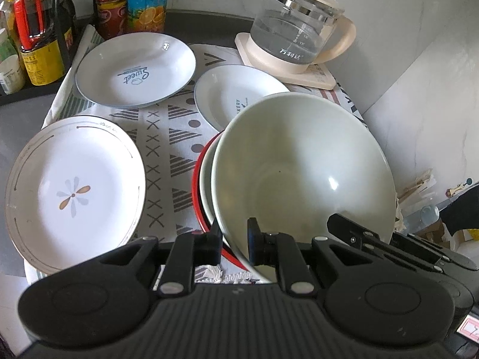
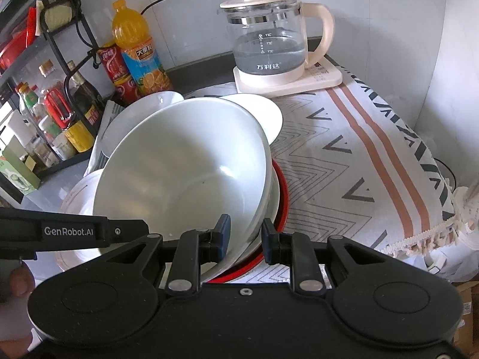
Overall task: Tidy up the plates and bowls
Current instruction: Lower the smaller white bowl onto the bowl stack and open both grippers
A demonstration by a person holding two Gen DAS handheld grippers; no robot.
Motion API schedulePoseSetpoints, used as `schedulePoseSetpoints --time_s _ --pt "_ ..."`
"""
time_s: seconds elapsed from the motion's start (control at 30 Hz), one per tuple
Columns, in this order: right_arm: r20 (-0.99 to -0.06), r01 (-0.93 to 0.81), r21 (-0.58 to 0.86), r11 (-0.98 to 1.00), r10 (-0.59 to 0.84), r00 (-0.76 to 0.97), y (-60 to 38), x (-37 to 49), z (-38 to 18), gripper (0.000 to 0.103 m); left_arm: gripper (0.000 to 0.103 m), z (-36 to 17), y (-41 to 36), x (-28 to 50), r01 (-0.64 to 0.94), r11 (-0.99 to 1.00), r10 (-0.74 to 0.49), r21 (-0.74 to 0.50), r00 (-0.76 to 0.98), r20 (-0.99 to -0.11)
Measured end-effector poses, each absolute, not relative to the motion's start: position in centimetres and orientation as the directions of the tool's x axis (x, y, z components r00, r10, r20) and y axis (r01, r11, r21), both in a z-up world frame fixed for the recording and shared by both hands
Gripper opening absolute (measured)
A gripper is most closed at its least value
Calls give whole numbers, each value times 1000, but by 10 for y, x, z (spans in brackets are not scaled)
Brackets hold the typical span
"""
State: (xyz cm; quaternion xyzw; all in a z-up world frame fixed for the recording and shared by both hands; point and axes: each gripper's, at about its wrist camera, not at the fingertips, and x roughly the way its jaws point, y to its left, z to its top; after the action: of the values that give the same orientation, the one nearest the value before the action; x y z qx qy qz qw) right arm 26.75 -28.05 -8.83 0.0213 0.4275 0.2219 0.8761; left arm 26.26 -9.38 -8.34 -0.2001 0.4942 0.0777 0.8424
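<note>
A large pale green bowl (image 1: 299,164) (image 2: 179,173) is tilted on top of a second pale bowl (image 1: 206,185) nested in a red bowl (image 1: 197,191) (image 2: 283,197). My left gripper (image 1: 235,239) is shut on the top bowl's near rim, one pad inside and one outside. From the other side, my right gripper (image 2: 246,234) clamps the rim the same way. Three white plates lie separately on the cloth: a flower plate (image 1: 74,191) at the left, a "Sweet" plate (image 1: 134,71) at the back, and a smaller lettered plate (image 1: 230,95) partly hidden behind the bowl.
A glass kettle (image 1: 296,24) (image 2: 269,39) on a cream base stands at the back right. Drink bottles (image 1: 143,0) and a black rack of sauce bottles (image 2: 45,89) line the back left. The patterned cloth (image 2: 359,164) drapes over the table's right edge. A hand (image 2: 18,281) shows at the lower left.
</note>
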Motion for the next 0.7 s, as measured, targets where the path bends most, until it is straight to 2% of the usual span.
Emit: schedulePoseSetpoints --time_s 0.27,0.37,0.53,0.7 --pt "-754 -378 226 898 407 516 -275 274 -93 23 13 -89 -91 266 -337 907 -59 -254 495 -867" --pt "-748 -388 229 893 417 516 -273 276 -95 26 14 -90 -89 269 -337 909 -49 -244 495 -868" --pt "-750 -387 207 899 399 527 -269 280 -93 44 14 -95 -83 271 -354 905 -41 -236 482 -875" --pt "-748 -398 220 891 416 516 -276 278 -92 44 17 -93 -79 268 -373 896 -35 -241 482 -875"
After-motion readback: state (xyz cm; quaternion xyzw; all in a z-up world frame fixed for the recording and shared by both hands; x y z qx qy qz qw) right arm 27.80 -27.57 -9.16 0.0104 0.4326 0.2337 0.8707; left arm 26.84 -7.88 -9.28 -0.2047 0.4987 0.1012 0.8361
